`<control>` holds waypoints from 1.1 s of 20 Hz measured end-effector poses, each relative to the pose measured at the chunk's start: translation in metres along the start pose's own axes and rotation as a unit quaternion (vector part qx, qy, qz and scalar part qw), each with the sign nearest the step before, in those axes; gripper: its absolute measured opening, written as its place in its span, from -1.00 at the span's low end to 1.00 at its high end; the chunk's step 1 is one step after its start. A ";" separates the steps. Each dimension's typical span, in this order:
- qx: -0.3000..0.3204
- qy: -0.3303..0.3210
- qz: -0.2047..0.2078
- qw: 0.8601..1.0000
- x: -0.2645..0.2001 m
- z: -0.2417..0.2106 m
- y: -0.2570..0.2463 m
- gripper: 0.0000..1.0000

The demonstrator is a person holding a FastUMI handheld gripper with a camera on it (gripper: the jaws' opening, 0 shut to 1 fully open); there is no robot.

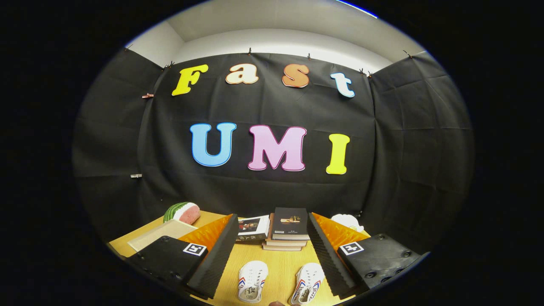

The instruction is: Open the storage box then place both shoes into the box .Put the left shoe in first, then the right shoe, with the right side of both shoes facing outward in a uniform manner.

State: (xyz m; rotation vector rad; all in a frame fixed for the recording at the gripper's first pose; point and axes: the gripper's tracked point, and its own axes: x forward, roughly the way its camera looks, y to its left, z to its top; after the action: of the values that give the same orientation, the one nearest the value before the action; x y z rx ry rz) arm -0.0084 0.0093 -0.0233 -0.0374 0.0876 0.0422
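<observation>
In the gripper view, the gripper (272, 255) hung above the wooden desk (280, 263) with its jaws spread wide and empty. Two white shoes (252, 280) lay side by side between them, toes ahead, just before a stack of books (289, 231). No storage box appeared, so finding and opening it should come first, I judged.

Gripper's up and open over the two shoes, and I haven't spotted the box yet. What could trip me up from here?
1. The two white canvas shoes lie side by side between the open gripper fingers, so a grab could catch the wrong one first; left must go first.
2. The stack of dark books sits just beyond the shoes; a forward reach might knock it.
3. The storage box isn't identifiable here; the flat pale lid-like panel near the watermelon slice may belong to it.
</observation>
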 end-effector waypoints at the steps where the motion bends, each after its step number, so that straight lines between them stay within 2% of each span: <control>1: 0.003 0.006 0.001 1.000 0.001 -0.002 0.002 0.94; 9: 0.026 0.066 0.004 0.997 0.007 -0.025 0.016 0.95; 12: 0.059 0.106 0.017 0.992 0.008 -0.044 0.036 0.94; 17: 0.121 0.198 0.058 0.971 0.008 -0.085 0.073 0.97; 19: 0.136 0.221 0.088 0.962 0.010 -0.098 0.091 0.97; 22: 0.172 0.273 0.156 0.934 0.011 -0.127 0.129 0.97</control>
State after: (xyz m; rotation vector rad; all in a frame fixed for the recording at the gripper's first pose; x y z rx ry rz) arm -0.0143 0.1337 -0.1557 0.3190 0.6576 0.3336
